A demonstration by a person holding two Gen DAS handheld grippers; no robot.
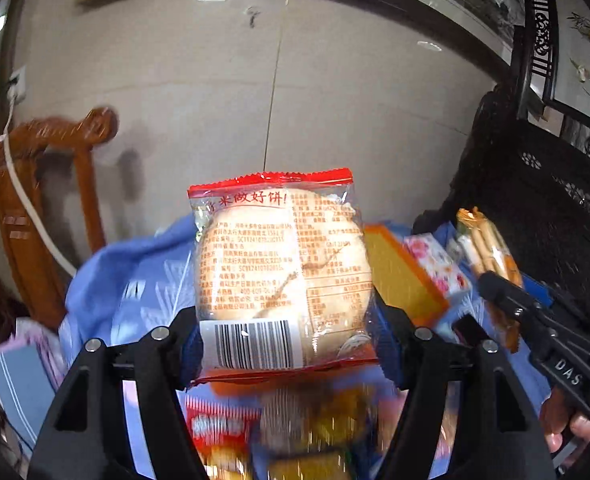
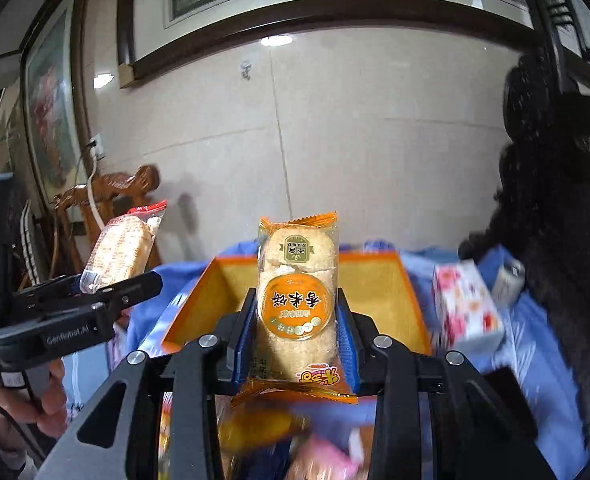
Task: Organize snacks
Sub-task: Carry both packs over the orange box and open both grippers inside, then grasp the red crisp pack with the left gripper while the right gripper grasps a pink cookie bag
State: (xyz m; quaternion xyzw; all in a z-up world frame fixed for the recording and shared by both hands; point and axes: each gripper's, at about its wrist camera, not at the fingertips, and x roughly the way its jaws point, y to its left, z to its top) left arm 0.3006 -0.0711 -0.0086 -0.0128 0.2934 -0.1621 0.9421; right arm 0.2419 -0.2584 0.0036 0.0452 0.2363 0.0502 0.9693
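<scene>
My left gripper (image 1: 291, 340) is shut on a clear, red-edged packet (image 1: 283, 264) holding a round pale rice cake, barcode side up, lifted above the table. The right wrist view shows that same packet (image 2: 121, 248) at the left, in the left gripper (image 2: 127, 284). My right gripper (image 2: 297, 320) is shut on an orange packet of rice crackers (image 2: 297, 280), held upright in front of an open orange box (image 2: 375, 276). In the left wrist view the right gripper (image 1: 507, 296) comes in from the right with the orange packet (image 1: 487, 244). A person's hand holds each gripper.
A blue cloth (image 2: 535, 340) covers the table. A floral box (image 2: 463, 308) lies right of the orange box (image 1: 399, 276). Several blurred snack packets (image 1: 295, 420) lie below the grippers. A wooden chair (image 1: 55, 200) stands left, dark carved furniture (image 1: 535, 200) right, a tiled wall behind.
</scene>
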